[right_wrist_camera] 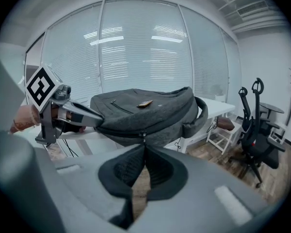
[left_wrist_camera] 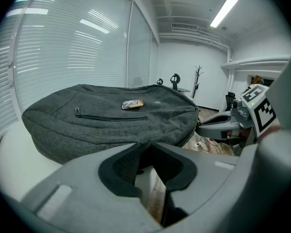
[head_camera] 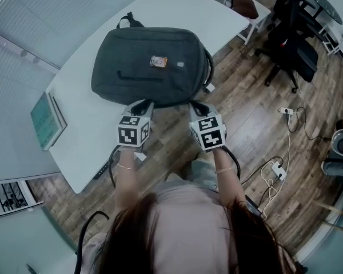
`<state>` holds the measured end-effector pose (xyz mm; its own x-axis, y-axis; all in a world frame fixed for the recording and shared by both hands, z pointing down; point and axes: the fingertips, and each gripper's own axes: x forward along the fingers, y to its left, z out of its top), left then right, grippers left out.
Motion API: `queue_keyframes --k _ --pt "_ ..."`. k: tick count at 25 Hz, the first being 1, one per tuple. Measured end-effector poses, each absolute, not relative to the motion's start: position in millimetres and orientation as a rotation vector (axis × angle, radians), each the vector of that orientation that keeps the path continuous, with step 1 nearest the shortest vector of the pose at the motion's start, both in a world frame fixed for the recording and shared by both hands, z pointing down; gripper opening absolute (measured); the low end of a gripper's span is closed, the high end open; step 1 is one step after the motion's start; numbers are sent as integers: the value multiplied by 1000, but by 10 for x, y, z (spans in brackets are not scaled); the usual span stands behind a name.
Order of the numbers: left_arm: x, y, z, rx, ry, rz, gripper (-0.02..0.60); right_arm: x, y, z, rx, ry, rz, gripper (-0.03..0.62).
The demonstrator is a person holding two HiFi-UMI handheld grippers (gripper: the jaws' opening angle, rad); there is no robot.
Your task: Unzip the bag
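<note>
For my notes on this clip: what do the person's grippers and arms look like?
Both the left gripper and right gripper have pale grey bodies, black ribbed fingers and a cube of black-and-white square markers. A black cable trails from the left one. The forearms are bare, with a thin bracelet on each wrist; the top is pale.
</note>
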<state>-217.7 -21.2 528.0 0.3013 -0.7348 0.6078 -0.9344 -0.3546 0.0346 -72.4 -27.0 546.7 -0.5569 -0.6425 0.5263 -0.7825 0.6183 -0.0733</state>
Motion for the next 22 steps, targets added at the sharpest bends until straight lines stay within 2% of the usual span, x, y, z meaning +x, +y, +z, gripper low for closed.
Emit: queue_keyframes --k 22 --pt "-2142 -230 5267 2189 -1547 705 80 -302 -650 5269 952 -2462 333 6"
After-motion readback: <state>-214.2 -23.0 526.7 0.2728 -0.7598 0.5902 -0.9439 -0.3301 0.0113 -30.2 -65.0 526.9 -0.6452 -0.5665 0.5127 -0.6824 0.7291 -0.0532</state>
